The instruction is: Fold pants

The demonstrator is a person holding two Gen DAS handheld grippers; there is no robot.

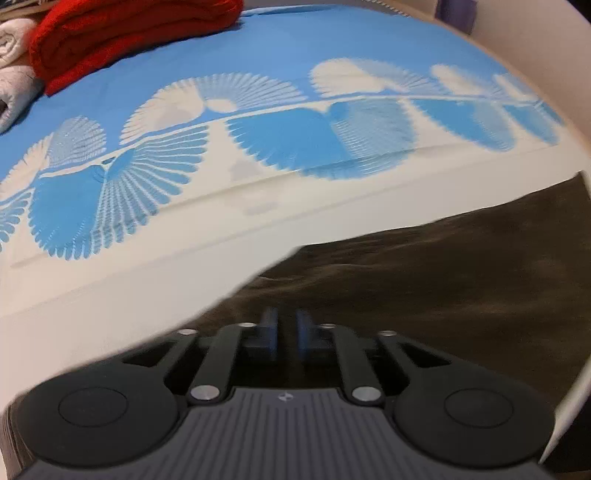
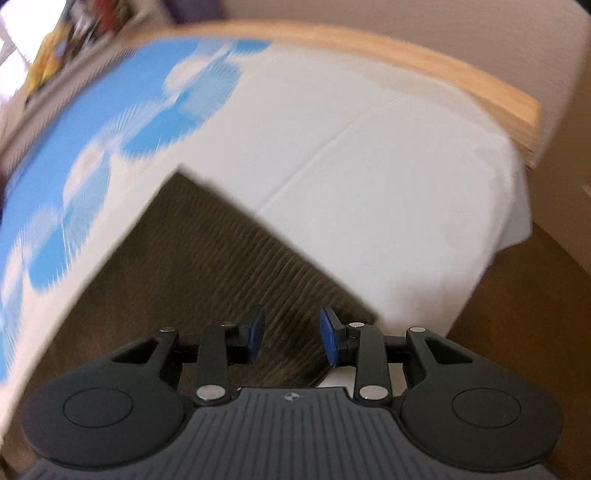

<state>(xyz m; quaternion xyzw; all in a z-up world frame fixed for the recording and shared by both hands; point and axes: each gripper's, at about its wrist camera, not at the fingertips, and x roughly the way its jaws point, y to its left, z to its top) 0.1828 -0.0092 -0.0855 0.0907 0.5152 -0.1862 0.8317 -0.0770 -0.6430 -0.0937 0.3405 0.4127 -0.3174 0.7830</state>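
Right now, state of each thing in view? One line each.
Left claw: narrow gap, nothing visibly pinched, over the pants.
Right claw: open, empty, over the pants.
Pants: brown, flat on the bedsheet.
Bedsheet: spread flat.
Red blanket: folded.
White towels: rolled.

A bed (image 2: 388, 155) is carrying everything here. A sheet (image 1: 155, 288) is covering it, white along the near side and blue farther back, with big feathery fan shapes in blue and white running across the middle. A crease is running across the white part. A light wooden board (image 2: 461, 85) is lining the bed's far end in the right wrist view, and the sheet is hanging down over the corner there.

Brown ribbed pants (image 2: 221, 251) are lying flat on the white part. A red folded blanket (image 1: 122, 37) is sitting on the blue part, far back. Pale rolled towels (image 1: 14, 66) are lying just beside it.
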